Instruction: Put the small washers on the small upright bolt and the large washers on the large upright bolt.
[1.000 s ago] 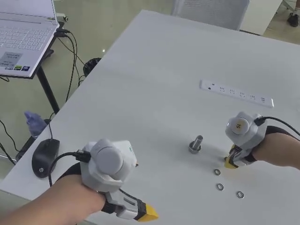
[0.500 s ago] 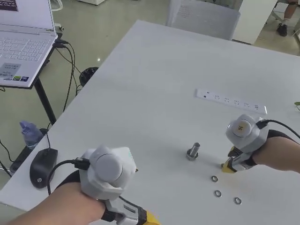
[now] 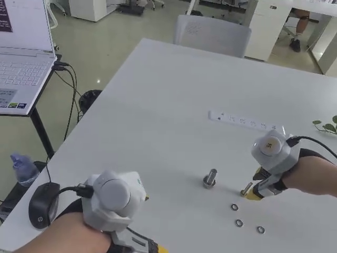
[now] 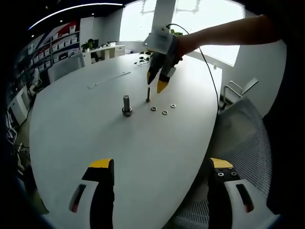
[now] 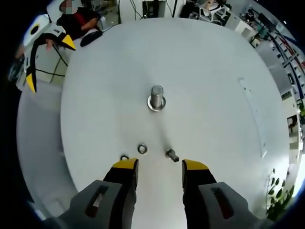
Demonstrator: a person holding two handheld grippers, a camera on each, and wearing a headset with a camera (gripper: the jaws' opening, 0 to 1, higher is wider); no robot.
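Nearest the person, the left gripper (image 4: 161,166) hangs over the near edge of the white desk (image 3: 158,121), released, its yellow-tipped jaws wide apart with nothing between them. A black mouse (image 3: 42,205) lies at the desk's near left corner. Further in, towards the right, three washers (image 3: 239,223) lie flat on the desk in a loose cluster, apart from one another; whether they are small or large cannot be told.

Just beyond them is the right gripper (image 5: 160,165), also released, jaws parted and empty, pointing down at the desk. The small bolt (image 5: 171,155) stands on the desk just ahead of its tips, ungrasped, with the washers just to one side; in the left gripper view it stands upright under the right gripper's tips. The large bolt (image 3: 210,178) stands upright on its head a little further in, well apart from the small one, with nothing threaded on it.

Beyond the bolts lies a white power strip (image 3: 245,121). A grey chair (image 3: 210,34) stands at the far edge, and an open laptop (image 3: 21,58) sits on a side stand to the left.
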